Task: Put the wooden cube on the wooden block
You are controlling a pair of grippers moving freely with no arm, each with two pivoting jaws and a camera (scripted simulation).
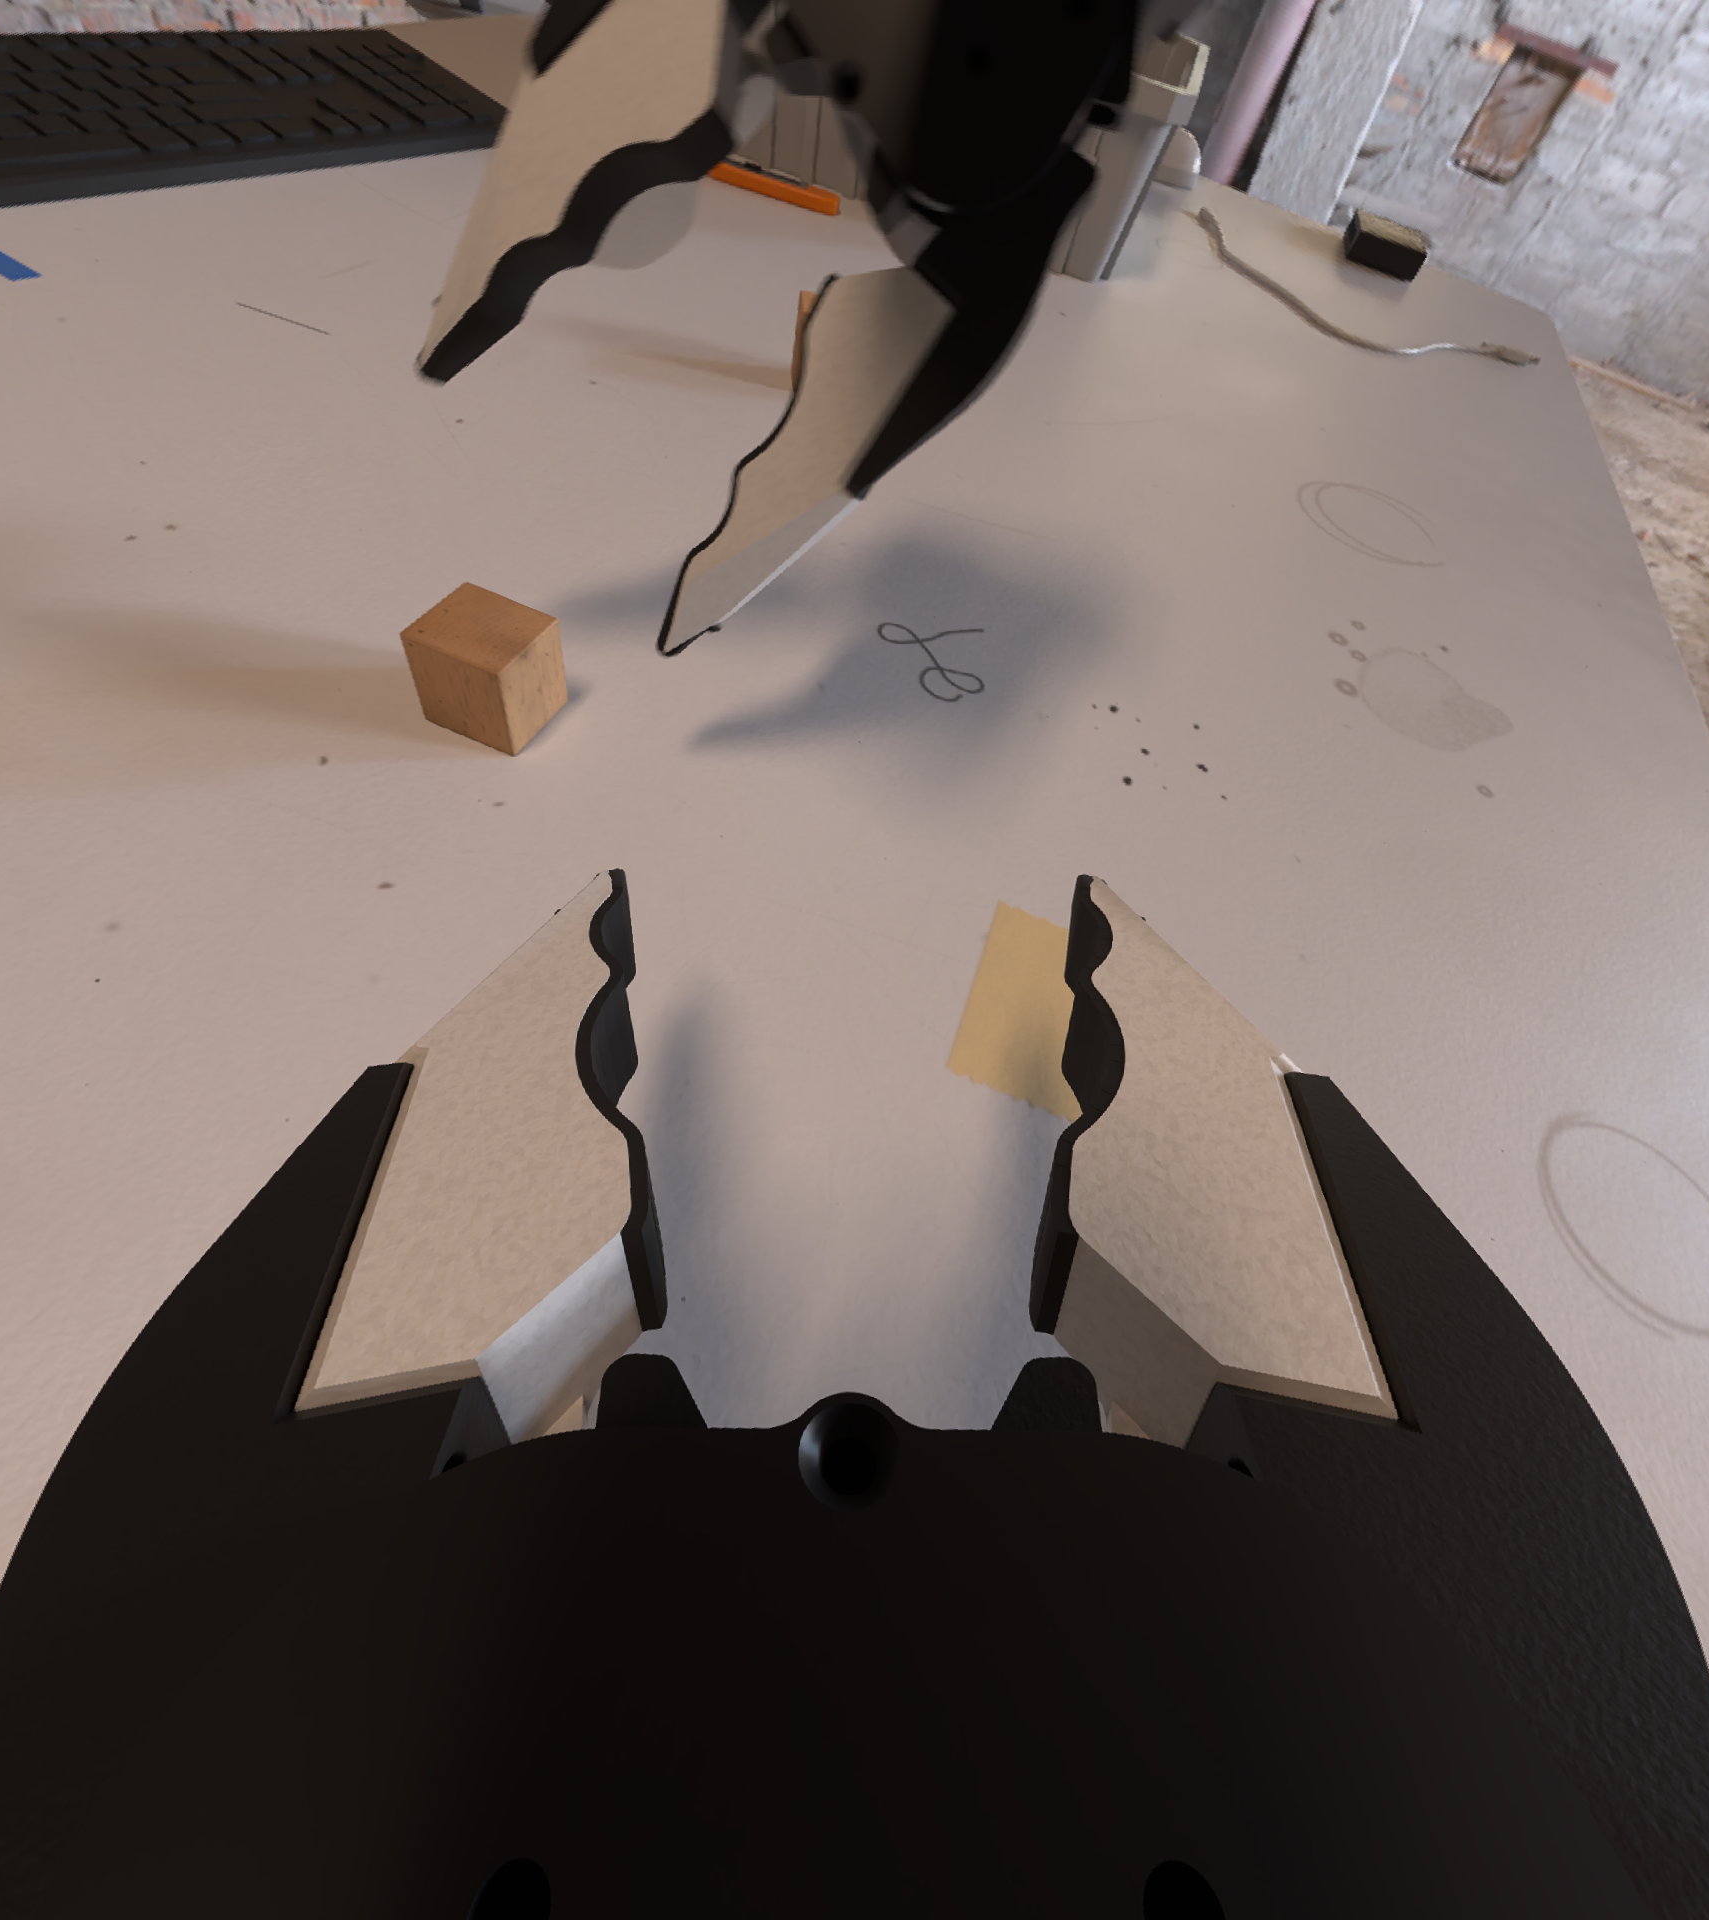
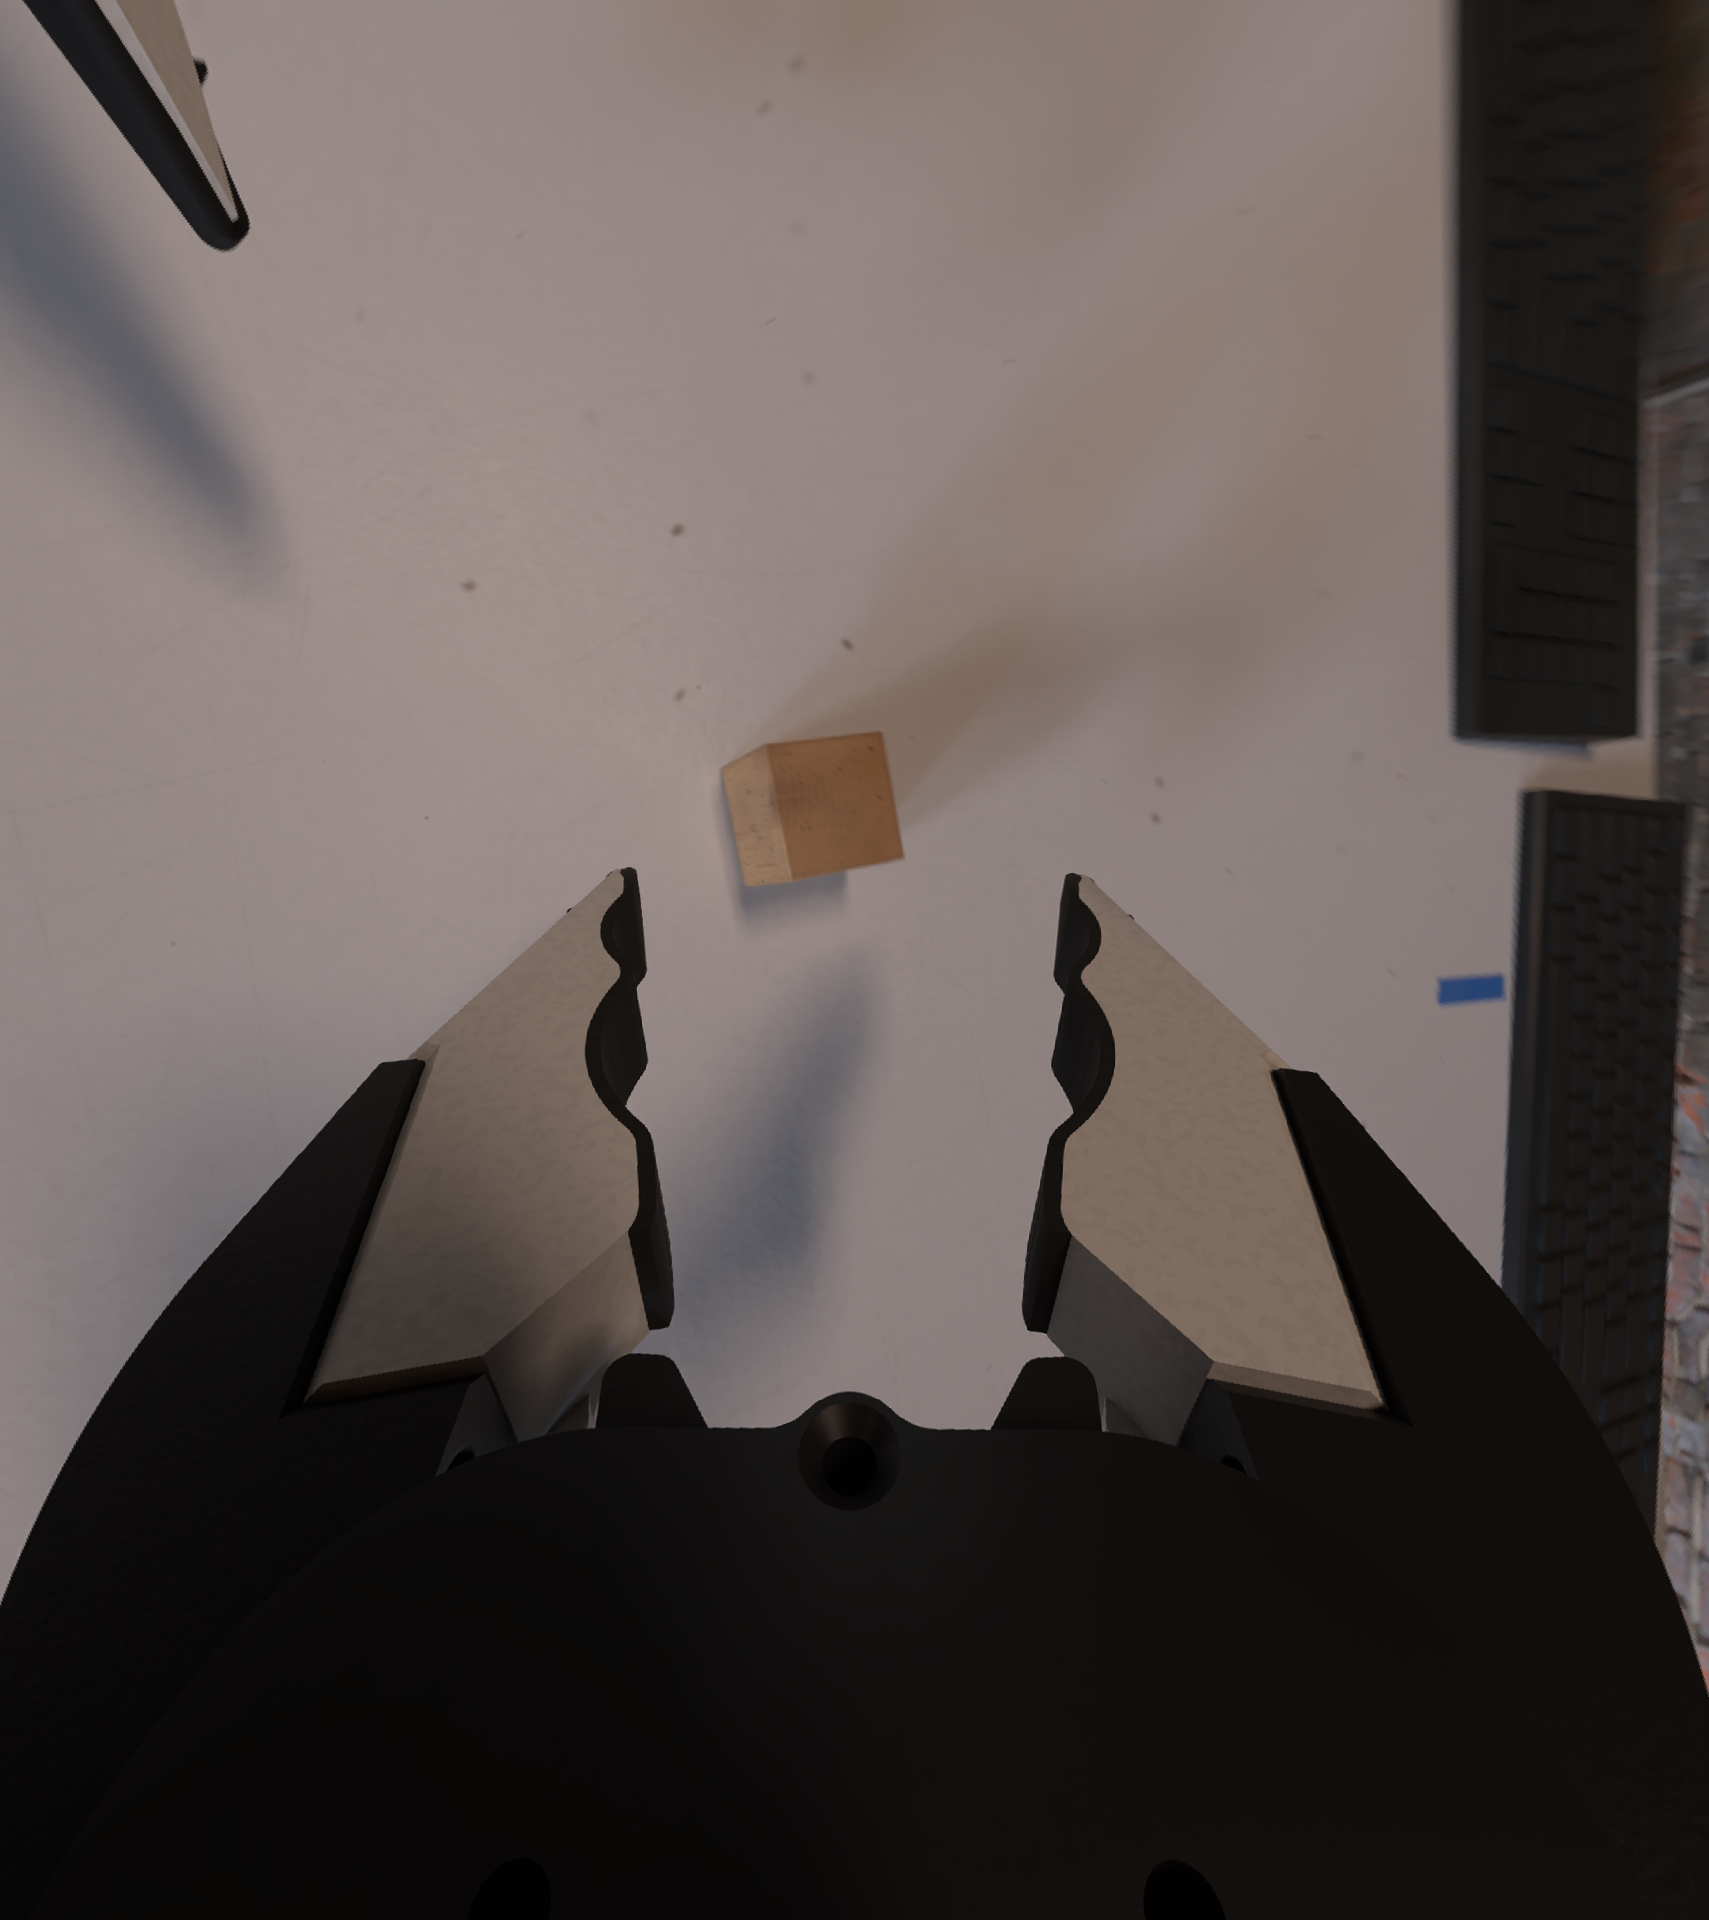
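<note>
Your left gripper point(image 1: 850, 883) hangs over the white table point(image 1: 206, 935) with its fingers spread and nothing between them; the wooden cube point(image 1: 484, 665) sits ahead and to its left. Your right gripper point(image 2: 850, 883), likewise spread and empty, points down with the wooden cube just beyond its fingertips, near the left one.
</note>
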